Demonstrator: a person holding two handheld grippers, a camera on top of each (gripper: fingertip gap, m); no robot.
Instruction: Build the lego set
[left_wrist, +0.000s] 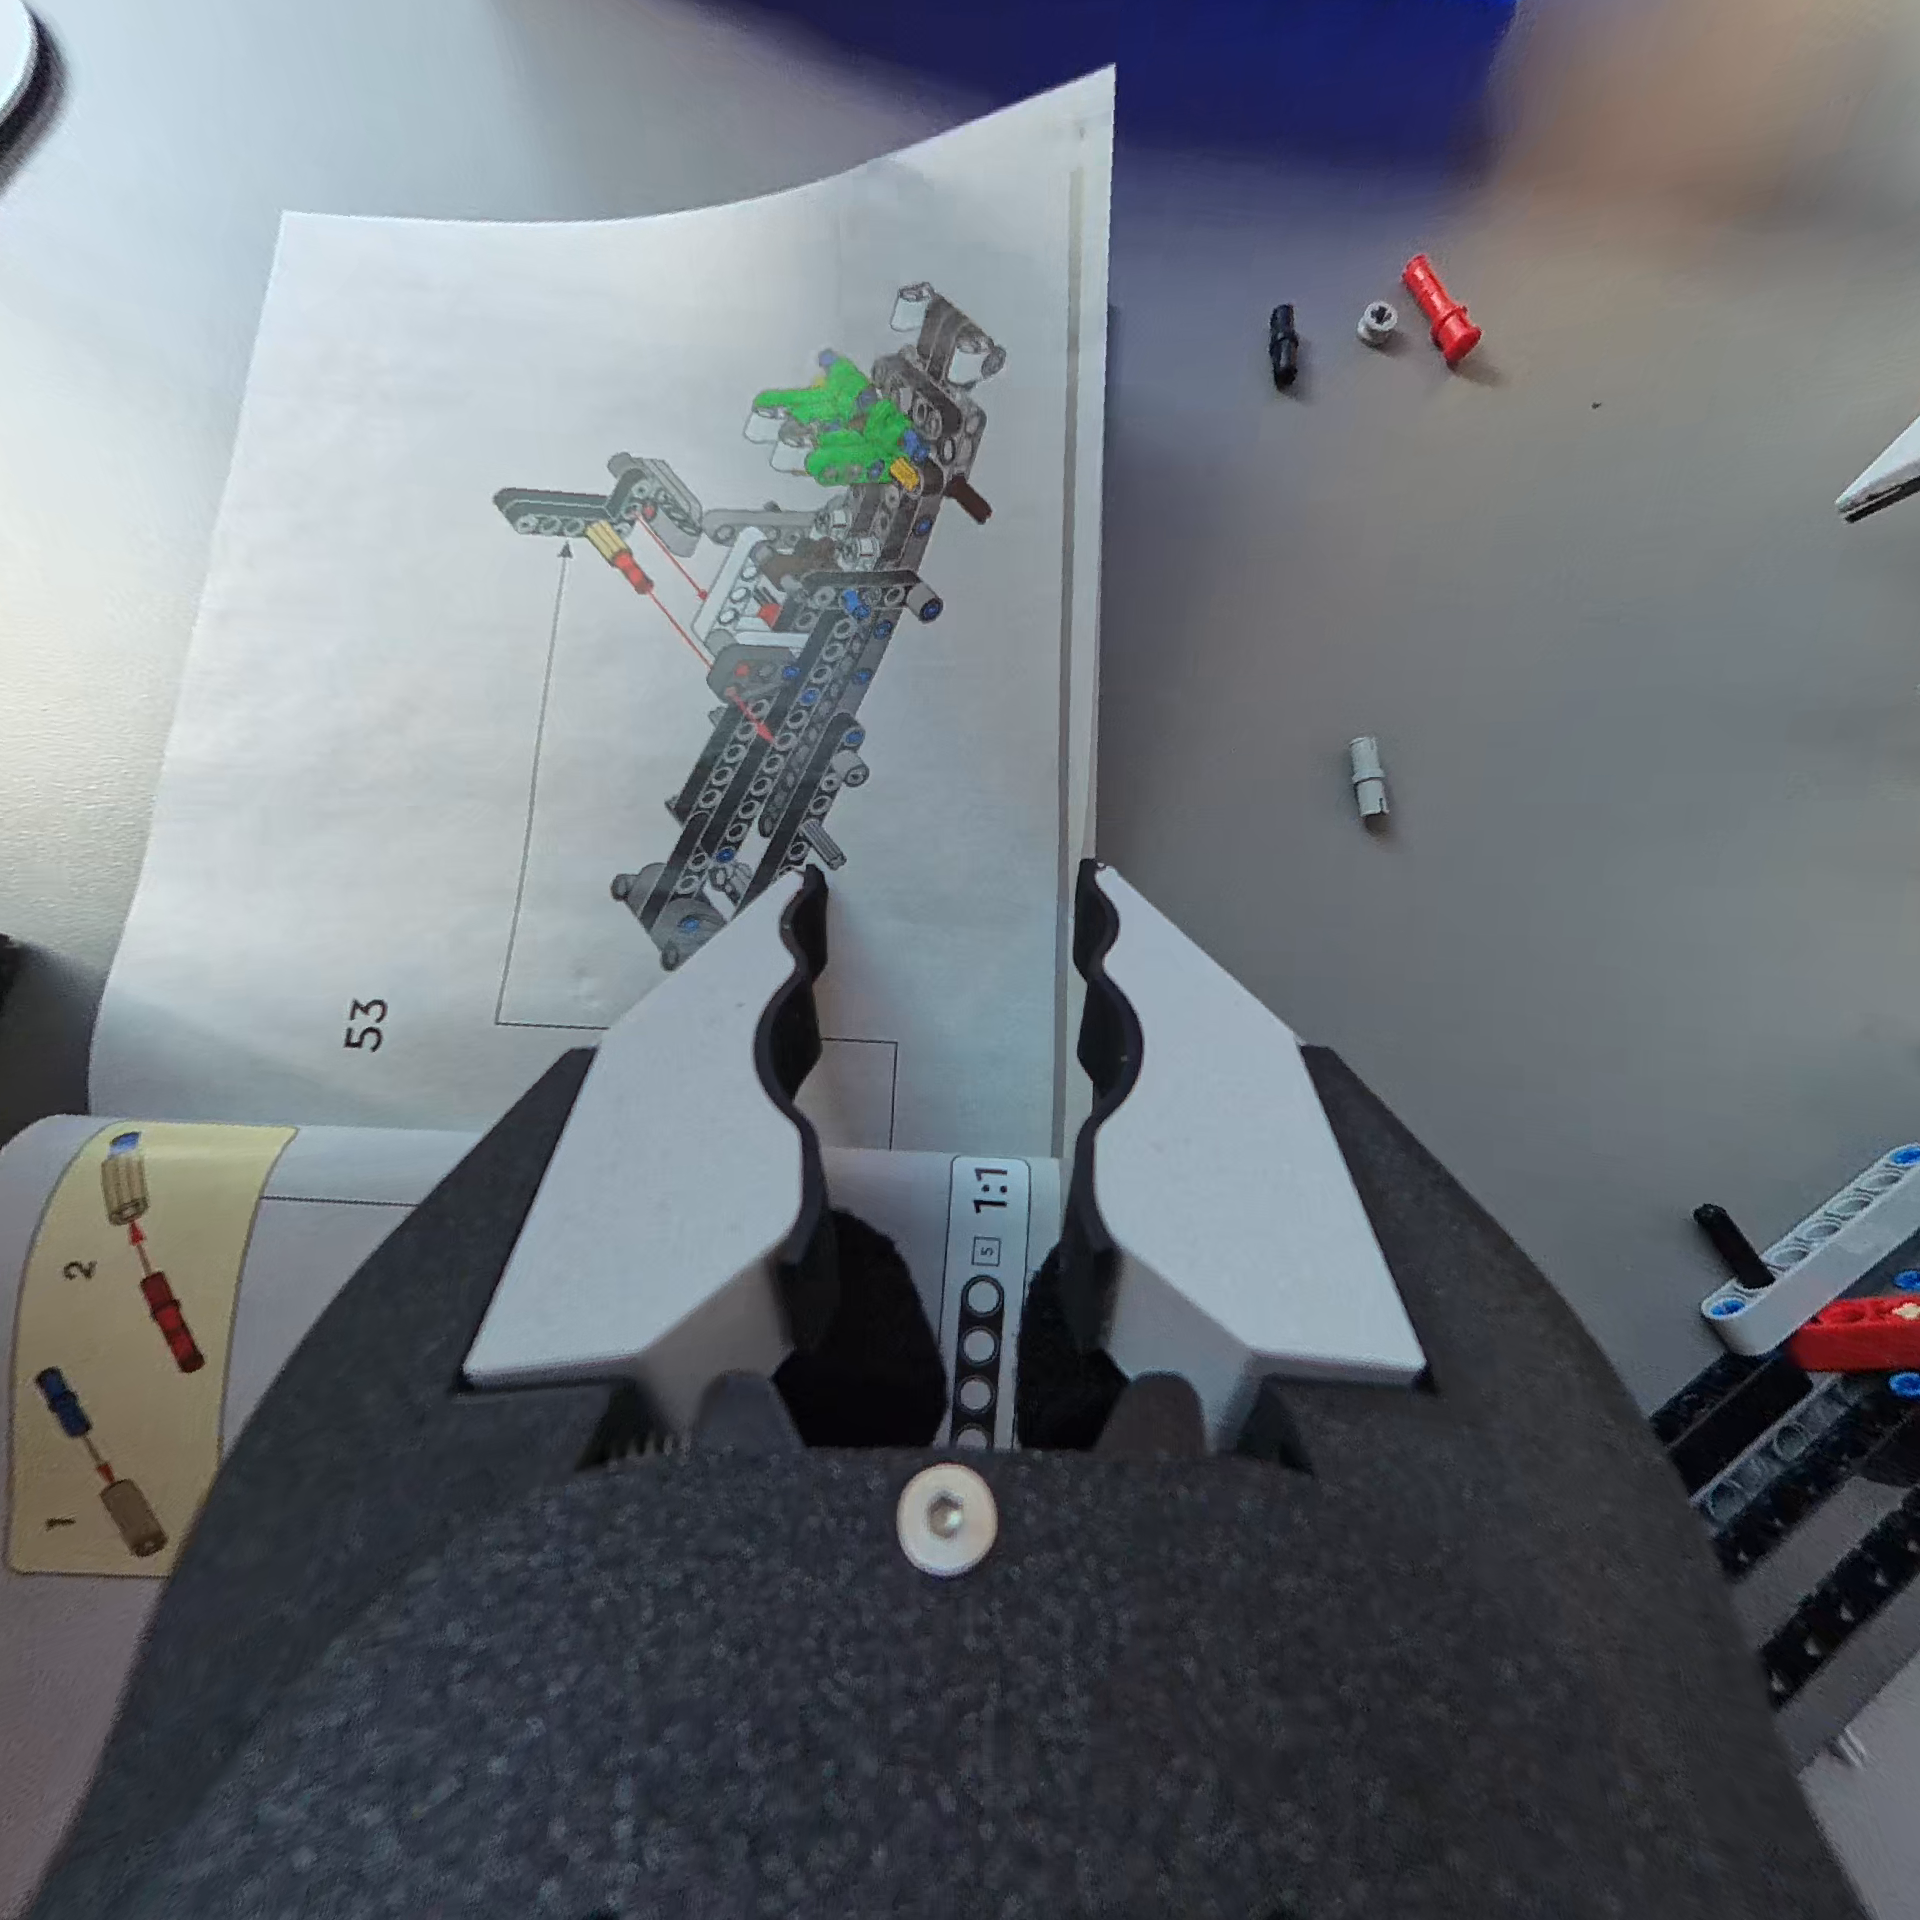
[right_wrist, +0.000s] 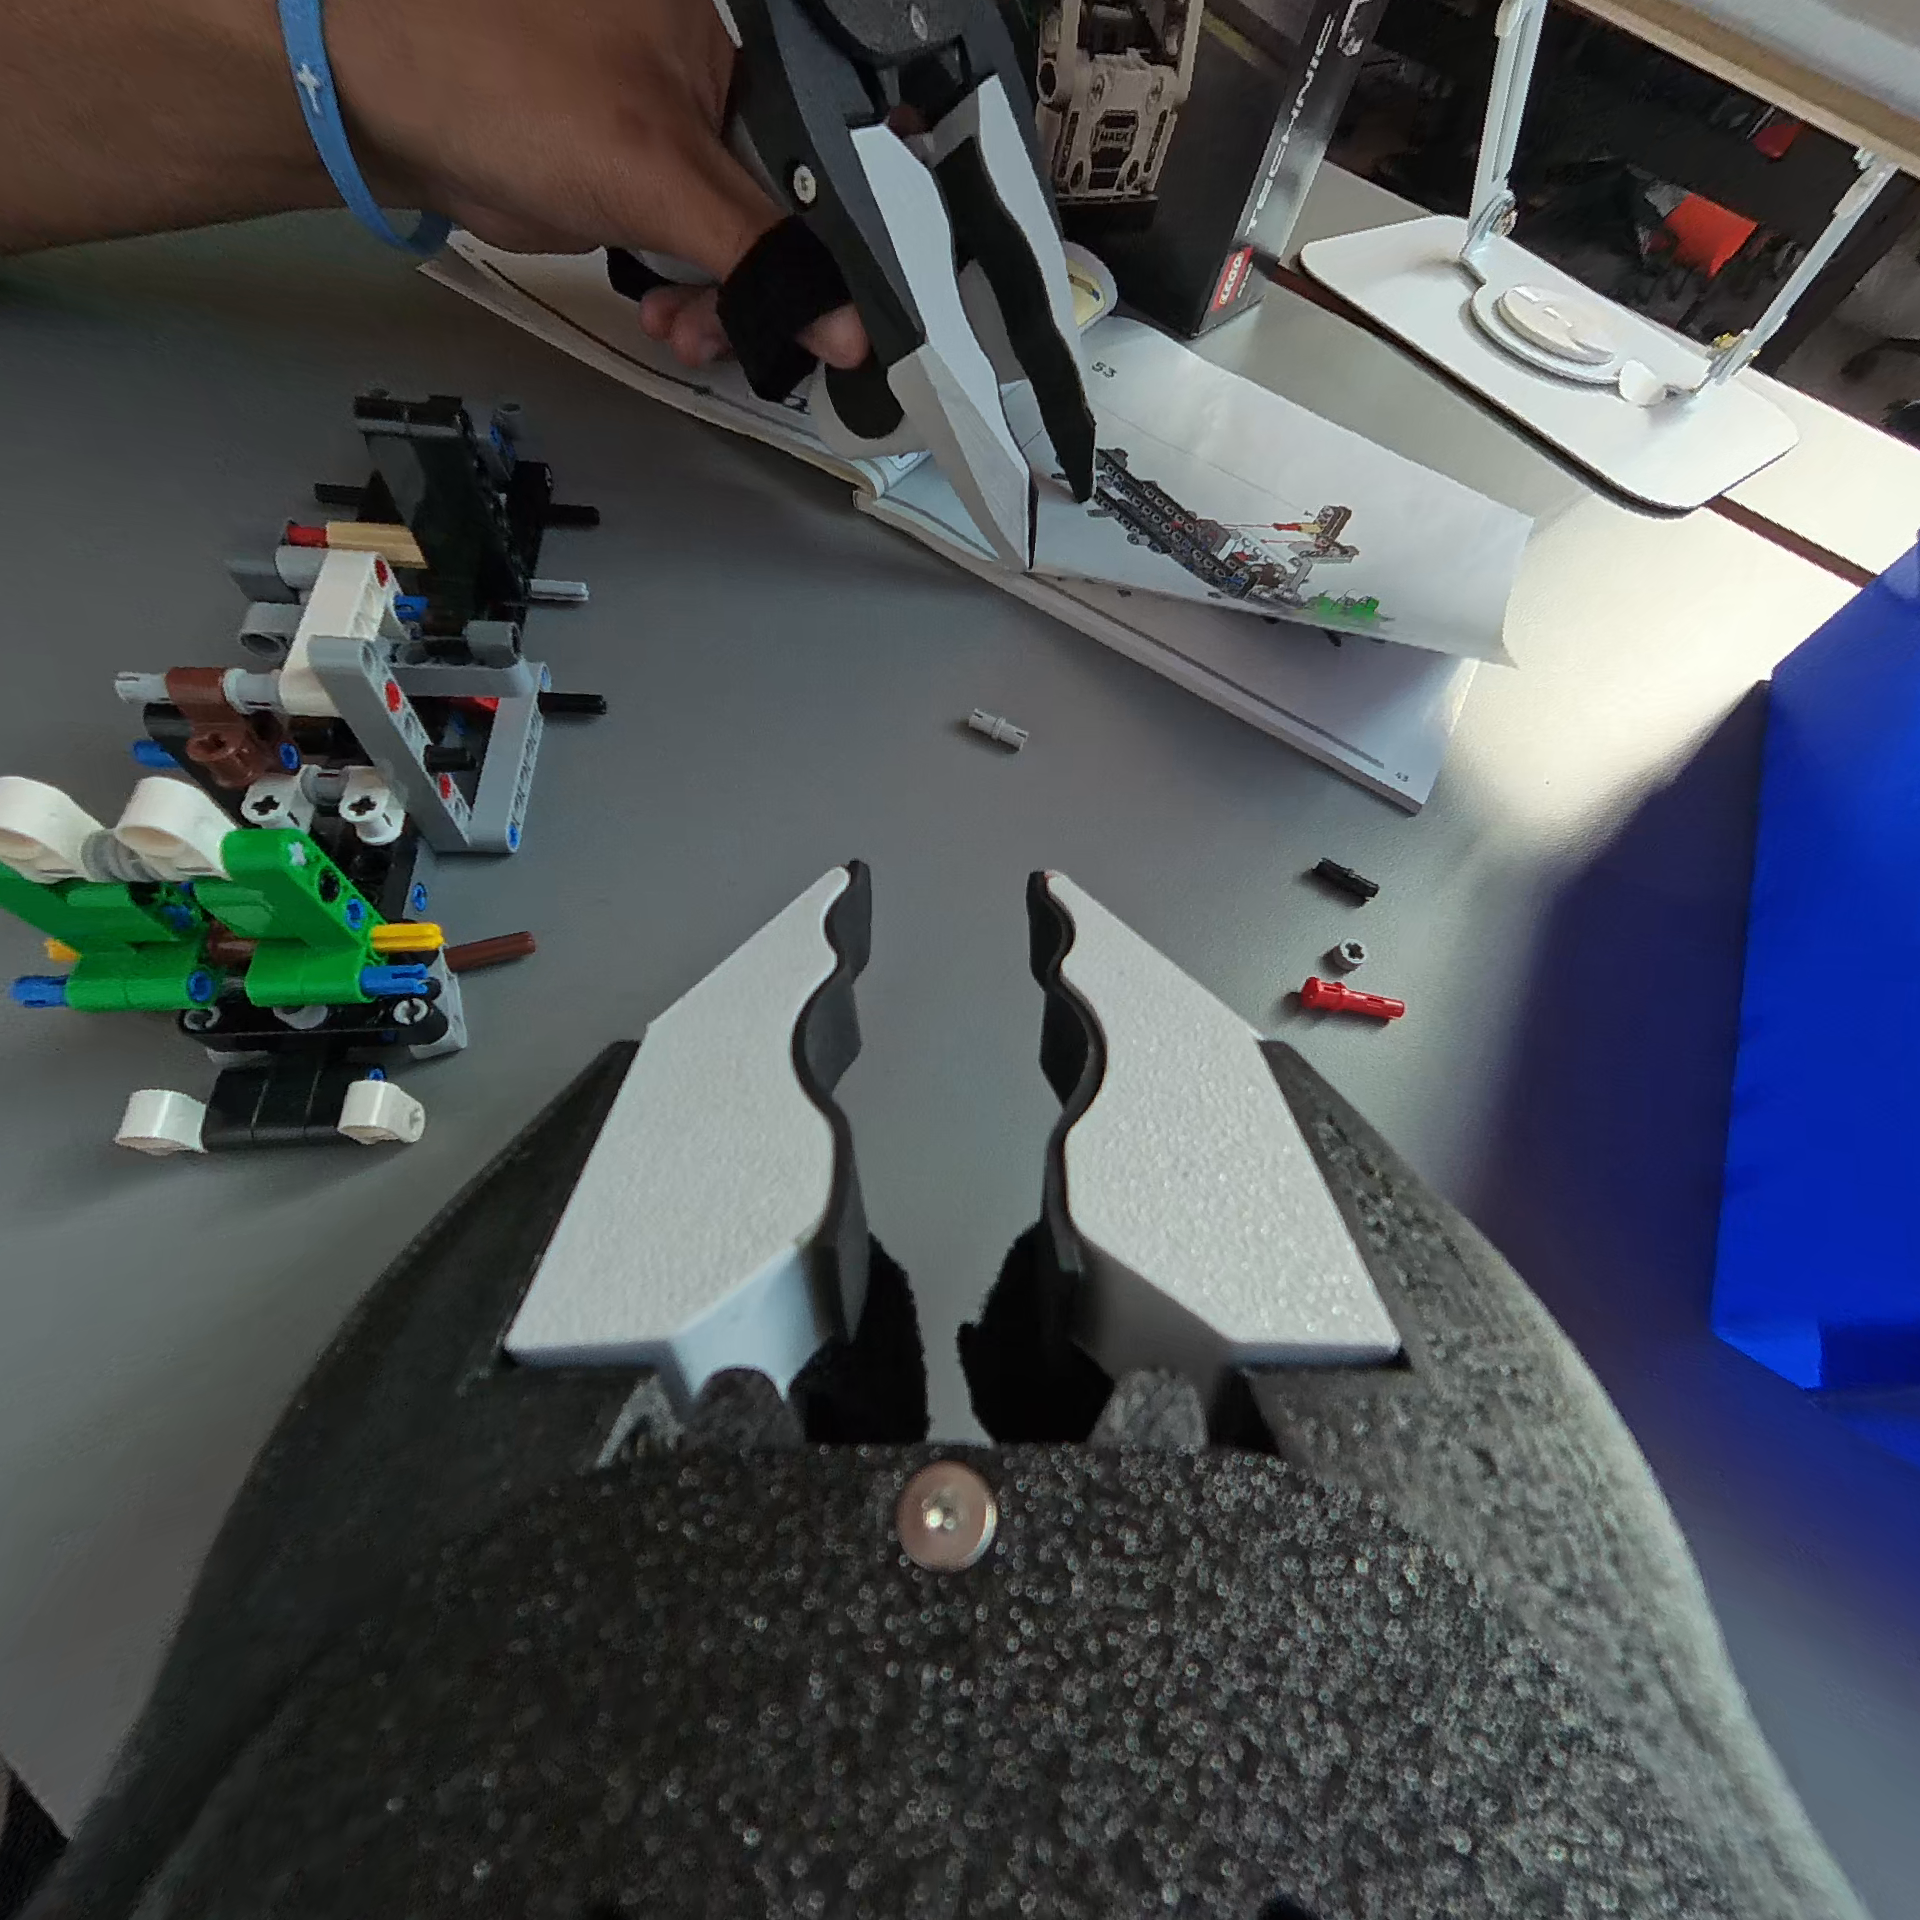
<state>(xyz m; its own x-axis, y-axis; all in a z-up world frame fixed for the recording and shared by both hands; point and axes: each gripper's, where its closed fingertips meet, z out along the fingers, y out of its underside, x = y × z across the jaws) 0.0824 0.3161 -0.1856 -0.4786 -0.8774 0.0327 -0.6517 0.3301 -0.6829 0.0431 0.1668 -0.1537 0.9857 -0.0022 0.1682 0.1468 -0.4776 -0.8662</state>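
The open instruction booklet lies on the grey table, its top page curled upward. My left gripper is open, with its fingertips at that page's right edge; it also shows in the right wrist view, held by a hand and touching the page. My right gripper is open and empty above bare table. The partly built model, black, grey, white and green, lies left of it. Loose parts lie to the right: a grey pin, a black pin, a grey bush and a red pin.
A blue box stands at the right edge. A dark set box and a white stand sit behind the booklet. In the left wrist view the model's corner is at lower right, and the red pin is at upper right. From the left gripper's tips to the grey pin is close to 6 centimetres. My left wrist view looks at it from another angle. My right gripper's tips are some 10 centimetres from the grey bush. Seen from the left wrist view as well.
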